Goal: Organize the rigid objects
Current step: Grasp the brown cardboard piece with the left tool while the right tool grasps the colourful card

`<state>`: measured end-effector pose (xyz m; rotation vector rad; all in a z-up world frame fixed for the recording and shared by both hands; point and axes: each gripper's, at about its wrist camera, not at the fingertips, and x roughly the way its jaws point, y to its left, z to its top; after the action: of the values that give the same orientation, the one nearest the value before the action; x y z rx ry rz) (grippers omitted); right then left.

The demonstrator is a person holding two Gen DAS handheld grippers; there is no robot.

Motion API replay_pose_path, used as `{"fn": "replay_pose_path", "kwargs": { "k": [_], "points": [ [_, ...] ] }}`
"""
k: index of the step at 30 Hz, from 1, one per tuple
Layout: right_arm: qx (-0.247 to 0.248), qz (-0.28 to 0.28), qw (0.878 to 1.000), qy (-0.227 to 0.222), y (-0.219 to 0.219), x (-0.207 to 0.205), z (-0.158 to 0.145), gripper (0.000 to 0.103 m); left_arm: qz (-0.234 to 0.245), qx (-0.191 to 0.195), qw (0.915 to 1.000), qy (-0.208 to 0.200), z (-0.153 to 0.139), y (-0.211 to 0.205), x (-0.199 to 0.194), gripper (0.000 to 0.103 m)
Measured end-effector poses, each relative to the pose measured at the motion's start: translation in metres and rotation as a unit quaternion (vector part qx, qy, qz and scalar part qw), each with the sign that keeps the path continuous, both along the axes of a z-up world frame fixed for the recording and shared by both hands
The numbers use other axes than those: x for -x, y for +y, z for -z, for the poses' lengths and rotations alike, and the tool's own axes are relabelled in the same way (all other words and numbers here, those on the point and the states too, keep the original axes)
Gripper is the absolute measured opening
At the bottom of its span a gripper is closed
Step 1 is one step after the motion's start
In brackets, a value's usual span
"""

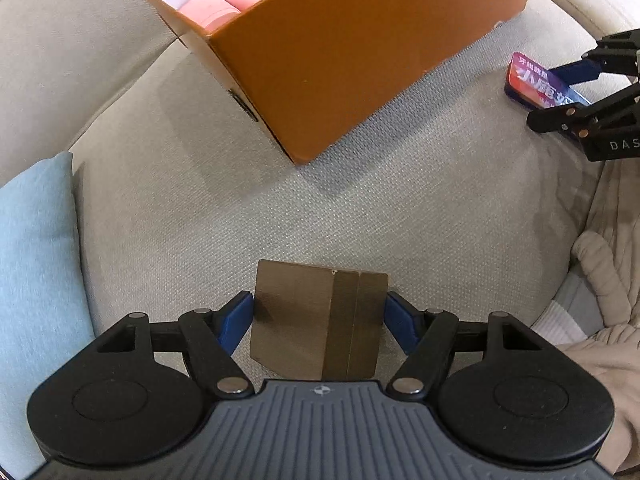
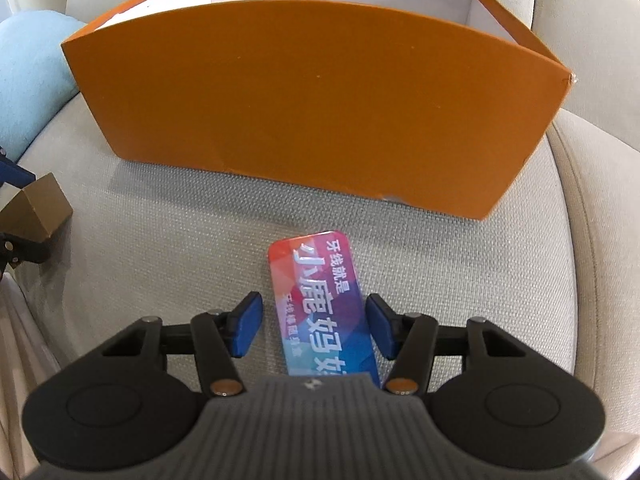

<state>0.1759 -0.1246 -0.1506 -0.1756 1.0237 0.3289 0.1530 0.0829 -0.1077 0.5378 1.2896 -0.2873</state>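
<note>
My left gripper (image 1: 319, 320) is shut on a small gold-brown box (image 1: 316, 320); both blue pads touch its sides just above the sofa seat. The box also shows in the right wrist view (image 2: 38, 210). My right gripper (image 2: 314, 330) is open around a flat colourful tin (image 2: 322, 308) with Chinese lettering lying on the seat; the left pad stands apart from it, the right pad close beside it. The tin (image 1: 540, 84) and right gripper (image 1: 568, 92) show at the right of the left wrist view. An orange box (image 1: 352, 52) stands behind, holding pink cases (image 1: 224, 2).
The orange box (image 2: 312, 100) stands close in front of the tin, open at the top with white inner walls. A light blue cushion (image 1: 36, 272) lies at the left. A beige garment (image 1: 608, 280) lies at the right. The sofa back (image 2: 580, 8) rises behind.
</note>
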Motion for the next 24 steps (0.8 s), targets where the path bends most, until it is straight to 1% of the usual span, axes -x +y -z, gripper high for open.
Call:
{"fn": "replay_pose_path", "kwargs": {
  "k": [1,3,8,12,15,18,21,24],
  "points": [
    [0.001,0.000,1.000,-0.001,-0.002,0.000,0.000,0.057,-0.001,0.001,1.0000,0.000,0.000,0.000,0.000,0.082],
    [0.004,0.001,1.000,-0.004,-0.002,0.001,-0.001,0.050,-0.007,0.007,1.0000,0.002,-0.002,0.002,0.000,0.082],
    [0.004,-0.017,1.000,-0.008,0.001,0.007,-0.003,0.049,-0.025,0.023,0.9994,0.006,-0.004,0.007,-0.003,0.083],
    [0.010,-0.032,0.999,-0.009,0.005,0.010,-0.003,0.049,-0.048,0.051,0.9974,0.017,-0.007,0.016,-0.006,0.084],
    [0.006,-0.030,0.999,-0.006,0.005,0.009,-0.003,0.050,-0.040,0.055,0.9975,0.022,-0.008,0.018,-0.012,0.086],
    [0.006,-0.030,1.000,-0.005,0.006,0.008,-0.003,0.050,-0.025,0.050,0.9983,0.015,-0.011,0.013,-0.011,0.086],
    [0.002,-0.028,1.000,-0.003,0.001,0.009,-0.003,0.050,-0.020,0.083,0.9962,0.017,-0.018,0.018,-0.010,0.086],
    [0.001,-0.028,1.000,-0.002,0.000,0.010,-0.002,0.051,-0.035,0.121,0.9913,0.037,-0.020,0.030,-0.013,0.089]
  ]
}}
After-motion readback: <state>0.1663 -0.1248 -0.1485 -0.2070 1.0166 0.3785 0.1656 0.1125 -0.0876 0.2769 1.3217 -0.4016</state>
